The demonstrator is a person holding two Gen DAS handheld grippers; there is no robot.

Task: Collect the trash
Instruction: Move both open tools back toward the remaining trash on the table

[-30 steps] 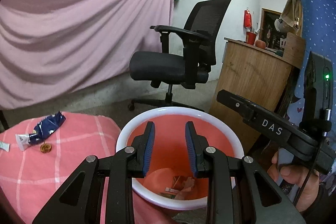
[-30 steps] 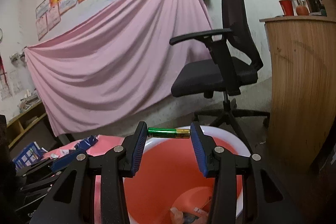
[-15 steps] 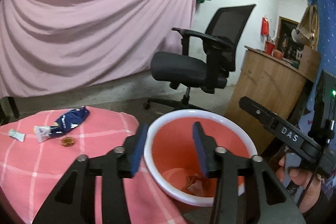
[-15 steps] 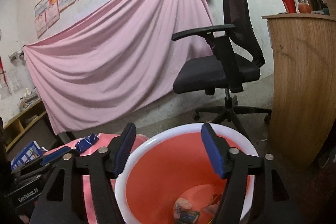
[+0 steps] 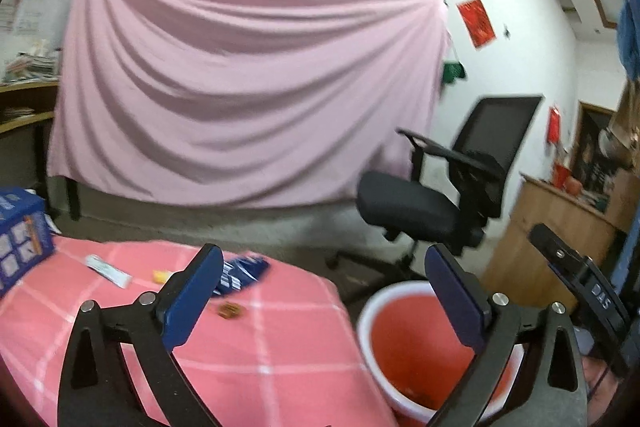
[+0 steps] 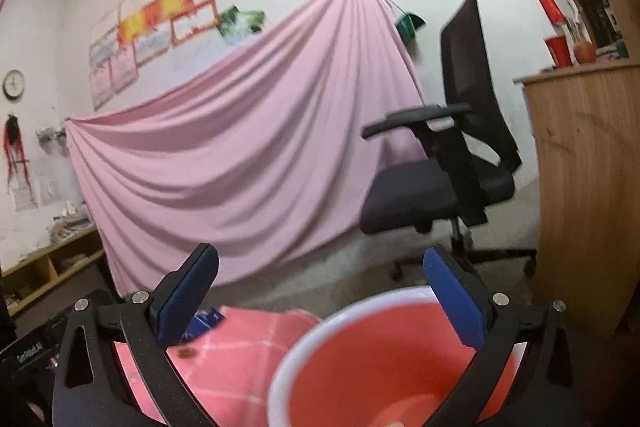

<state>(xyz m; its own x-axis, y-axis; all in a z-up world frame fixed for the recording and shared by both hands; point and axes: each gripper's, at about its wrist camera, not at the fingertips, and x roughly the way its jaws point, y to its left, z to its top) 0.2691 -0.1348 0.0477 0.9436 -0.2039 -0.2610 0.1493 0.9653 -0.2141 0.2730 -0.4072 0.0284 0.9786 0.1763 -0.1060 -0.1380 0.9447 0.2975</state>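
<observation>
Left gripper [image 5: 324,291] and right gripper [image 6: 320,291]: jaws spread wide, empty. Round red plastic bucket with white rim [image 6: 304,343] beside pink checked cloth-covered worktop [image 5: 280,339] bearing crumpled blue foil wrapper [image 5: 244,273].

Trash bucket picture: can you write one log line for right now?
left gripper: open, empty | right gripper: open, empty | bucket: beside table | blue wrapper: on tablecloth

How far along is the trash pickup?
Done: some scraps sit at the bottom of the red bin. In hand: nothing; left tool and right tool are both open and empty. Left on the pink checked cloth: blue wrapper, white tube, small yellow piece, brown round bit.
</observation>
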